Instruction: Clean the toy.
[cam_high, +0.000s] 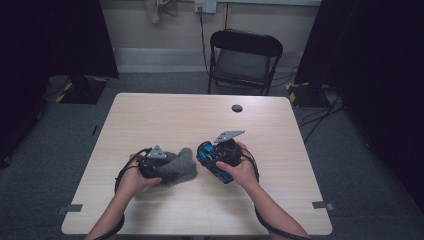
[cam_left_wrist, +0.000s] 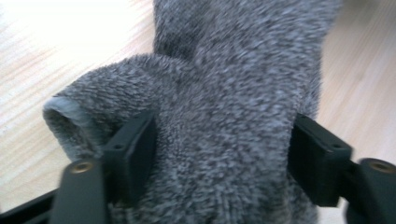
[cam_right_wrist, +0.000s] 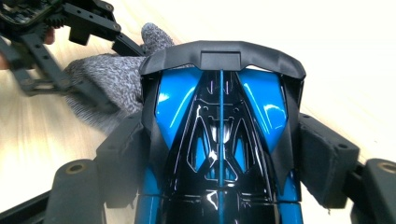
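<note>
A grey fuzzy sock (cam_high: 184, 161) lies on the pale wooden table (cam_high: 165, 115), left of centre near the front. My left gripper (cam_high: 167, 167) is shut on it. In the left gripper view both black pads (cam_left_wrist: 140, 144) press into the sock (cam_left_wrist: 224, 70), whose open cuff sticks out to the left. My right gripper (cam_high: 217, 160) is shut on a glossy blue and black toy car (cam_high: 206, 155), held just right of the sock. In the right gripper view the car (cam_right_wrist: 219, 93) sits lengthwise between the pads, its black spoiler pointing away. Behind it are the sock (cam_right_wrist: 107, 77) and the left gripper (cam_right_wrist: 123, 77).
A black folding chair (cam_high: 245, 55) stands beyond the table's far edge. A dark round cable hole (cam_high: 237, 108) sits in the tabletop near the back. Dark curtains hang at both sides, and cables run across the floor at the right.
</note>
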